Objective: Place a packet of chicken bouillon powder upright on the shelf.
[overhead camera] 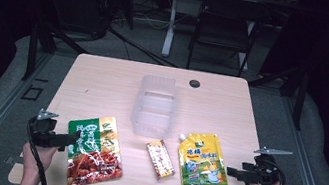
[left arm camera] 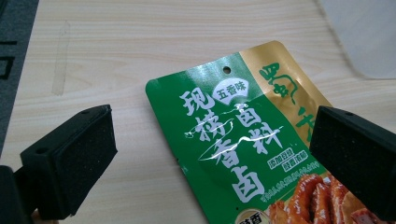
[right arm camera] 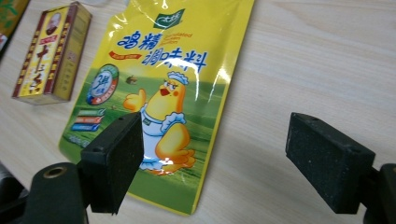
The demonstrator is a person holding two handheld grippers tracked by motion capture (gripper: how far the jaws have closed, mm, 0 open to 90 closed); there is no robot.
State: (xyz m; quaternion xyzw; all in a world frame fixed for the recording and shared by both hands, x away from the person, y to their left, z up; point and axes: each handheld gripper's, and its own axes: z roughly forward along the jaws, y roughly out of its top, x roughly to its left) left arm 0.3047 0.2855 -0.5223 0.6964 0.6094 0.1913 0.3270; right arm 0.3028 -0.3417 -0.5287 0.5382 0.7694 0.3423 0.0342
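A flat green and gold foil snack pouch printed with red food is seen lying on the near left part of the pale wooden table, and a flat yellow spouted seasoning pouch with a cartoon chicken lies on the near right part. Between the two pouches, apart from both, a small red and gold cardboard box is laid flat. Beyond these three, at the middle of the table, a clear plastic lidless container is set, and a small black round disc is seen near the far edge.

The left gripper is held at the left edge of the green pouch, its jaws spread wide with nothing gripped; in the left gripper view the pouch lies below and between the pads, whether touched cannot be told. The right gripper is held just beside the yellow pouch's right edge, jaws likewise wide apart and grasping nothing; its left pad overlaps the pouch in the right gripper view.

The lower part of the green pouch is cut off in the left gripper view, and the small print on the box is too fine to read.
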